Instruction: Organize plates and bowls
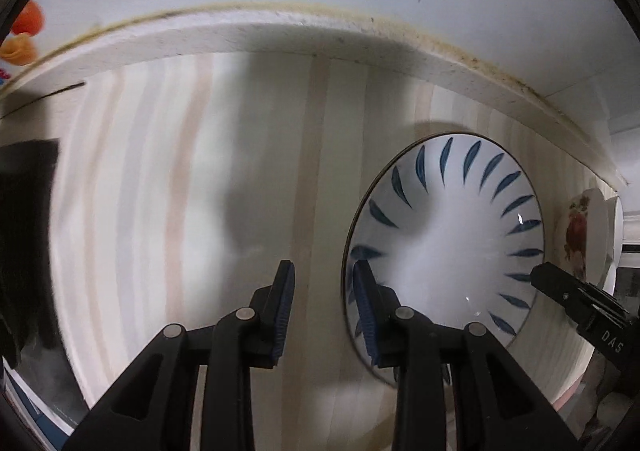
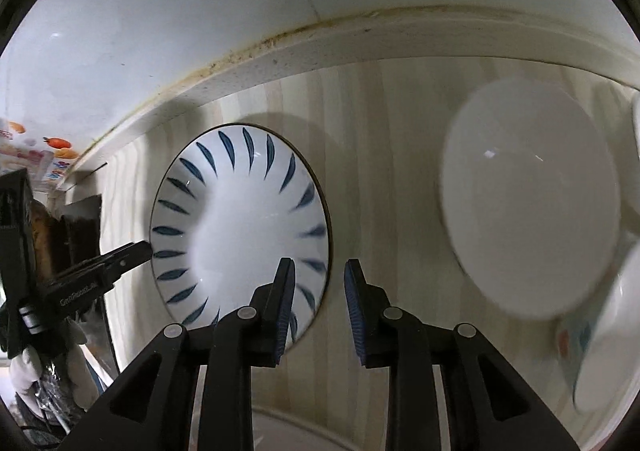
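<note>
The white ceramic bowl with blue leaf strokes (image 2: 240, 235) sat on the pale wood-striped countertop (image 1: 200, 171) near its back edge. The left gripper (image 1: 324, 311) and right gripper (image 2: 320, 307) hung released, grasping nothing.

White bowl (image 1: 444, 235) with blue leaf strokes, pale striped countertop (image 1: 180, 191)

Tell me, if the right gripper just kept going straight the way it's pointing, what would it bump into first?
Probably the bare striped wooden countertop. The right gripper points down at the strip between the blue-leaf bowl and the plain white bowl, with its left finger overlapping the leaf bowl's rim; depth is unclear.
</note>
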The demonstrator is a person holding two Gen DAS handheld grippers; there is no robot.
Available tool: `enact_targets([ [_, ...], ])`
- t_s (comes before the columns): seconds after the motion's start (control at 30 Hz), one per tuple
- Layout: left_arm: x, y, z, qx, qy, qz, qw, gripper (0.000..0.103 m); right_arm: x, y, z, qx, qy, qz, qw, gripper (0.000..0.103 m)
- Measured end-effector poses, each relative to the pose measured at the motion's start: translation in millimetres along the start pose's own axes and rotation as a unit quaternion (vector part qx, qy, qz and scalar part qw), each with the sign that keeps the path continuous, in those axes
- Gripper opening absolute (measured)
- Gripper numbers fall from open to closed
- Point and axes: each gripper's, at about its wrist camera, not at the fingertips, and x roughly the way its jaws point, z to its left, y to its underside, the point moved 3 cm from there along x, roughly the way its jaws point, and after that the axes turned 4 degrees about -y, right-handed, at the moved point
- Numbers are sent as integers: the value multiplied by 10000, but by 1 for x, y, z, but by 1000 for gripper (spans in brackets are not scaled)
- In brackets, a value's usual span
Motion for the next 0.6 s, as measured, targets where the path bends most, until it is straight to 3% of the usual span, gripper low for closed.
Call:
enact_targets([
  [0.3,14,-10,-9,158,258,78,9995,28,15,-16,-6,-10,14,96,10000,27],
  [0.43,12,-9,-8,186,401,18,9990,19,18,-15,-3,-43,50,131,9999,20],
  [0.6,11,-8,-7,177,376,0,9991,19,21,-15,0,-224,261,105,9994,15],
])
